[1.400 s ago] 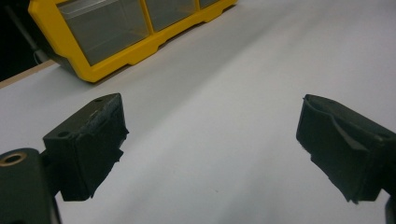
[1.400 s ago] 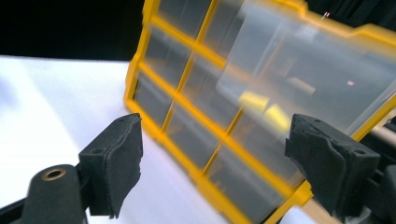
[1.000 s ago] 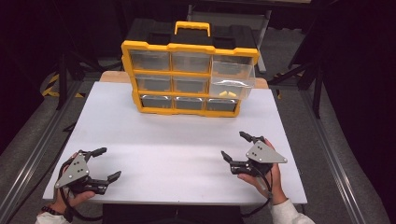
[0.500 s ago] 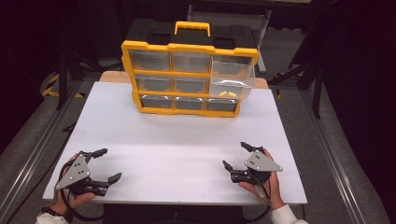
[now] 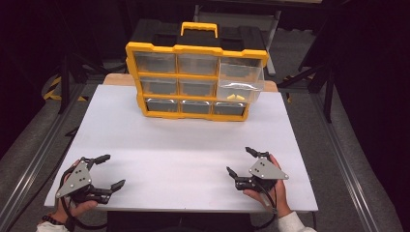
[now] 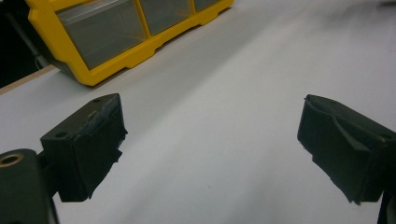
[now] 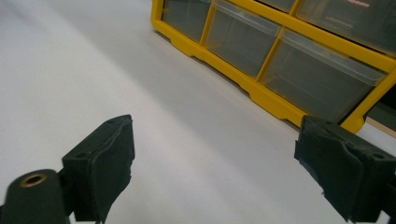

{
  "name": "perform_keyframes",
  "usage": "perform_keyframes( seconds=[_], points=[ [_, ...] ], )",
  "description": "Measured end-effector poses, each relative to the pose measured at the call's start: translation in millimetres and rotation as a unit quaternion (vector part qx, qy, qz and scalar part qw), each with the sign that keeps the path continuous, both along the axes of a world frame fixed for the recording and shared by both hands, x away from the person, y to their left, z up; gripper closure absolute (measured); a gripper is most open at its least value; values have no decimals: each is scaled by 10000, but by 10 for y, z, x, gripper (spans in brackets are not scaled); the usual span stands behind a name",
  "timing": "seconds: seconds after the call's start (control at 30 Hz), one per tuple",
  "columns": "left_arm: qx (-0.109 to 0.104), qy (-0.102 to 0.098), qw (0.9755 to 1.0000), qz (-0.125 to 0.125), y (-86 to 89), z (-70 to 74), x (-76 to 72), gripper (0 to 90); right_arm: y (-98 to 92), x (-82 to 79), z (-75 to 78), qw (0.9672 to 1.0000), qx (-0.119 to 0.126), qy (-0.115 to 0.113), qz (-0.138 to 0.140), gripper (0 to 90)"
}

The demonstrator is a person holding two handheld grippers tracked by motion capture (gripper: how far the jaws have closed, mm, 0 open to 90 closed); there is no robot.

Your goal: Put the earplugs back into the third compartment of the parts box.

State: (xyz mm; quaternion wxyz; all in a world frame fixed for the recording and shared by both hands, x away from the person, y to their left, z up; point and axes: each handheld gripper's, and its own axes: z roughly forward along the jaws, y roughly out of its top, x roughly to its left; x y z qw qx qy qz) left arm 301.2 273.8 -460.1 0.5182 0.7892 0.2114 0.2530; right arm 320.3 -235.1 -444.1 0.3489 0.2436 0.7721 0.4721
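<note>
Resting both your grippers near the table's (image 5: 193, 154) front edge, left gripper (image 5: 107, 170) with jaws spread wide and holding nothing, right gripper (image 5: 240, 162) likewise spread and holding nothing, yellow drawer cabinet (image 5: 193, 79) well apart at the far edge, its right middle drawer (image 5: 240, 83) pulled out.

Small yellow pieces (image 5: 235, 97) in drawer (image 5: 240, 79): unidentifiable.

The left gripper (image 6: 210, 149) has its two black jaws wide apart, with nothing between them. Under them is the white table (image 6: 243, 84). The yellow drawer box (image 6: 116, 32) stands on the table, far beyond the jaws, nearer to the left jaw. Its clear drawers (image 6: 100, 30) are pushed in.
</note>
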Motion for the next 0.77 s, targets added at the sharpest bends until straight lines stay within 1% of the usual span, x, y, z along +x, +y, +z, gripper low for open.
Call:
perform_keyframes(
  seconds=[0.1, 0.33, 0.43, 0.47, 0.63, 0.7, 0.77],
  points=[
    [7, -6, 10000, -8, -12, -2, 2, 88, 12, -19, -1, 10000, -51, -29, 18, 135],
    [22, 8, 10000, 13, -5, -2, 20, 88, -5, -6, -6, 10000, 6, -7, 7, 137],
    [-4, 35, 10000, 25, -4, -9, 35, 88, -2, -1, -13, 10000, -24, 8, -5, 137],
    [11, 47, 10000, 20, -3, -7, 38, 88, -6, -2, -14, 10000, 5, 11, 19, 137],
    [46, 40, 10000, 13, -11, -6, 52, 88, -18, 7, -27, 10000, -5, 32, 0, 137],
    [6, 40, 10000, 23, -14, -1, 65, 88, -22, 6, -29, 10000, 1, 34, 7, 137],
    [-24, 62, 10000, 47, -10, -2, 89, 88, -38, 14, -36, 10000, 5, 79, -50, 138]
  ],
)
